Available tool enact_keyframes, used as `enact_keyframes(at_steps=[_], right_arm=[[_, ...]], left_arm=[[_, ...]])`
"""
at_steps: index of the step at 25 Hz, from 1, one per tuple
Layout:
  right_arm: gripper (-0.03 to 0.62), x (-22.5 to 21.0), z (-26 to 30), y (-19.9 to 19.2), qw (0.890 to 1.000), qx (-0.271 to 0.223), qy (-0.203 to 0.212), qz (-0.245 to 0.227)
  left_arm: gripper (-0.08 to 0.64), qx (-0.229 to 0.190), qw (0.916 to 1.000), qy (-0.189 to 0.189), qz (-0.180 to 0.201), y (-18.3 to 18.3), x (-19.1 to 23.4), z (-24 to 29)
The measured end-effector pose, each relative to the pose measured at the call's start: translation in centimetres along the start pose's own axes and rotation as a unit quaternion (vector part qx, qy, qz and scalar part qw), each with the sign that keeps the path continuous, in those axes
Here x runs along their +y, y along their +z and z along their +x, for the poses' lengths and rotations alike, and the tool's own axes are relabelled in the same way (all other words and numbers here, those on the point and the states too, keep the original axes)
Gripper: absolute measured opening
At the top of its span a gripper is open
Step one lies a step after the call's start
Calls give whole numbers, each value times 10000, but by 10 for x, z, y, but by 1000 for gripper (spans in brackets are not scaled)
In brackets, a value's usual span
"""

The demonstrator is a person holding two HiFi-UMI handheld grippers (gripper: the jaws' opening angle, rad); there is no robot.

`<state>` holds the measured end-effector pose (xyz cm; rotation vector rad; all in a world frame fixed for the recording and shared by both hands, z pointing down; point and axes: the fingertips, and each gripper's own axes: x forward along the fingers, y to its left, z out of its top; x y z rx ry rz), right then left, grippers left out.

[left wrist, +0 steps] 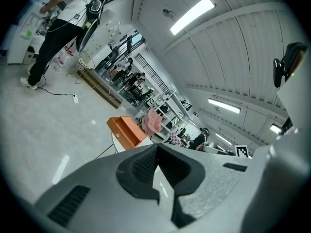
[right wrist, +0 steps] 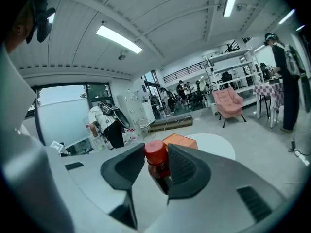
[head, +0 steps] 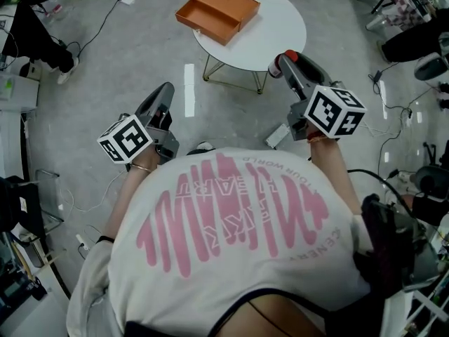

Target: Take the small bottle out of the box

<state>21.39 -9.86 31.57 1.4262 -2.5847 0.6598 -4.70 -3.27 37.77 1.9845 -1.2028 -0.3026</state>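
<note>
Red cap up, the small bottle (right wrist: pixel 160 171) stands clamped between my right tongs (right wrist: pixel 155 152) — well clear of the orange box (head: pixel 217 10), which sits on the white table (head: pixel 280 20) ahead and left. My left tongs (left wrist: pixel 156 147) are pinched together, empty.

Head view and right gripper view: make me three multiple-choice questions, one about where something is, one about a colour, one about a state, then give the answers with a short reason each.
1. The orange box is: A on the round white table; B carried between jaws; C out of view.
2. The cap of the small bottle is: A blue; B white; C red.
3. The right gripper is: A open and empty; B shut on the small bottle; C shut and empty.
Answers: 1 A, the head view shows it lying on the tabletop. 2 C, the cap shows red in the right gripper view. 3 B, both jaws press on the bottle just below its cap.
</note>
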Motion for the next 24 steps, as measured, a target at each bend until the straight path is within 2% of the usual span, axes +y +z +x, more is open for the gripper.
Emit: enact_keyframes(at_steps=[10,15,24], right_arm=[[152,-21,-62,-20,9998,50,196,-44],[151,-19,-76,-28,9993,171,277,-167],[151,-21,-119,-52,9990,223,334,-207]], left_arm=[[8,-255,9996,-4,75,-47,-59,-17],[8,-289,9995,-31,123,-58,-74,-21],[8,-297,9995,18,54,-102,-94,-41]])
